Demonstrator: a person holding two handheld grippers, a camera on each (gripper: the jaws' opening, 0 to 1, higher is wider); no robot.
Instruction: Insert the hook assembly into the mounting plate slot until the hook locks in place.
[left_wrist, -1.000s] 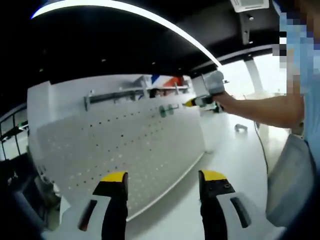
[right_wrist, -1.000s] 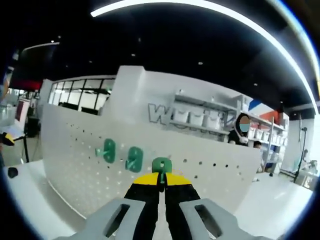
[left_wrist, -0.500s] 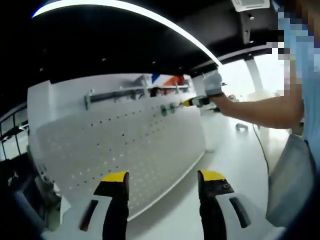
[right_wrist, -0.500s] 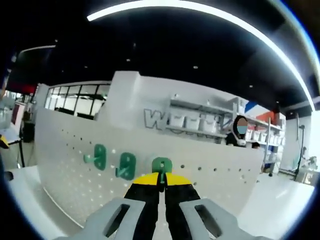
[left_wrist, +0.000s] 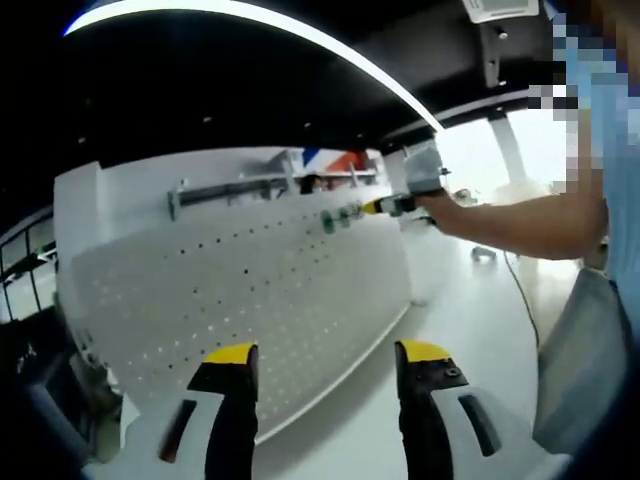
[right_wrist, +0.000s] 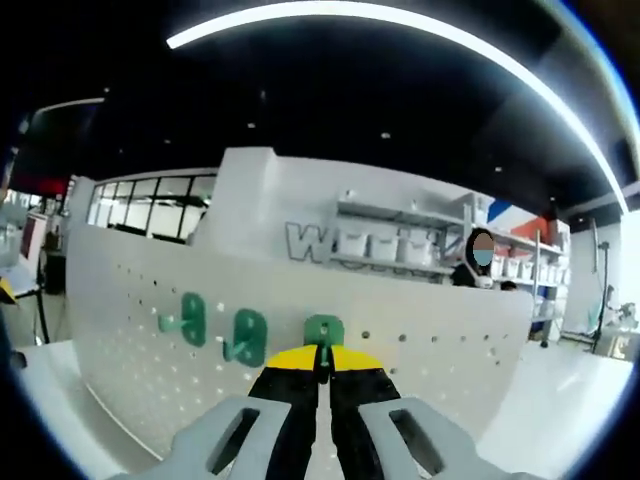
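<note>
**Right gripper view: green hook at the pegboard, insertion in hand**

Right gripper view, item one: right gripper (right_wrist: 322, 352), rising from the lower centre of the frame, jaws clenched with almost no gap between the yellow tips. They grasp the green hook (right_wrist: 323, 331) by its lower edge, so the hook's plate stands proud of the tips and faces the board. Held this way, the back of the hook is presumably free to enter a slot.

Item two: white pegboard (right_wrist: 430, 350), the mounting plate, standing upright across the middle of the frame on a white table (right_wrist: 560, 385). The held hook sits at or against its face in the upper row of holes; whether it is seated or locked cannot be told.

Item three: two mounted hooks (right_wrist: 218, 327), green, to the left of the held one in the same row, apparently already fitted. The held hook lines up as the next in that row.

Left gripper view, item four: left gripper (left_wrist: 322, 362), at the bottom of the frame, jaws released and wide apart, holding and touching nothing. It hangs well back from the board, a stance that judged from here keeps the whole pegboard and the far hooks in sight. The right gripper appears at upper right centre, at the board's top edge beside the green hooks, with a person's forearm (left_wrist: 520, 222) behind it.
</note>
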